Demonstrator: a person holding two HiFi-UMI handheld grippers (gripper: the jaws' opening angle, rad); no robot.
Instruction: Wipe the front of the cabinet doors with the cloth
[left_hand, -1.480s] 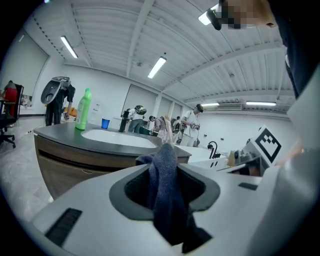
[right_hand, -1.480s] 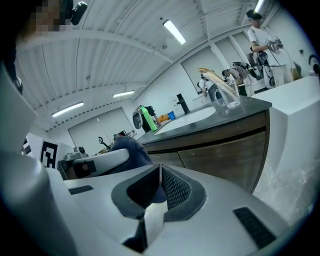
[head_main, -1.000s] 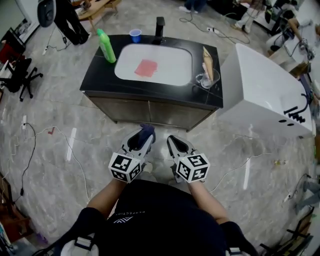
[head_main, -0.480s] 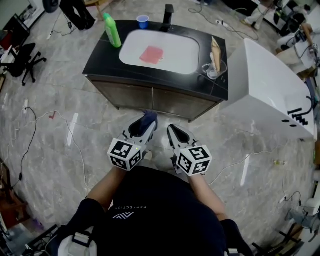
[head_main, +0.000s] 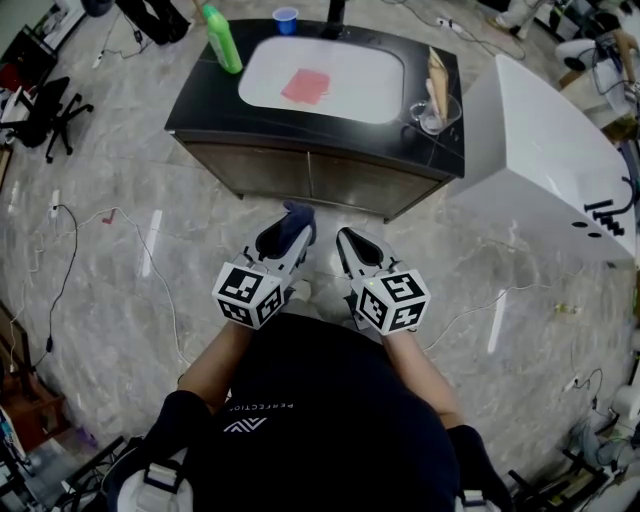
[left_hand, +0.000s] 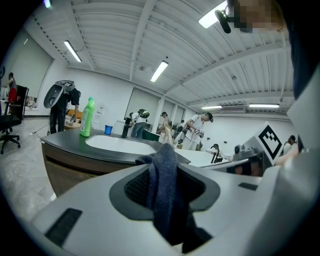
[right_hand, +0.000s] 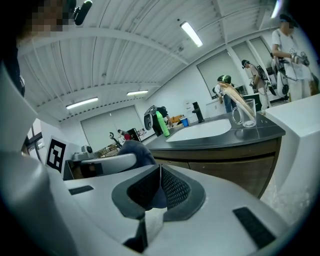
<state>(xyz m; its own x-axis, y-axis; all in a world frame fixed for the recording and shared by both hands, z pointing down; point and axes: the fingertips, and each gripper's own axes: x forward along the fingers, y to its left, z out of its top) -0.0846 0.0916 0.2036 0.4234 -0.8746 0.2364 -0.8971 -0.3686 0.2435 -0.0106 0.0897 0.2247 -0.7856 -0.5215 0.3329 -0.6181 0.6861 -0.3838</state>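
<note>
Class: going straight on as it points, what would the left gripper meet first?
Likely the brown wooden cabinet doors under the black countertop: only bare grey marble floor lies before the left gripper and its dark blue cloth. Height is hard to judge.

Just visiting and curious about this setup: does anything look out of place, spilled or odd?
Nothing looks spilled or broken. A pink square, perhaps a rag, lies in the white basin, and the white tub stands at an angle to the cabinet. The left claw pinches a dark blue cloth.
</note>
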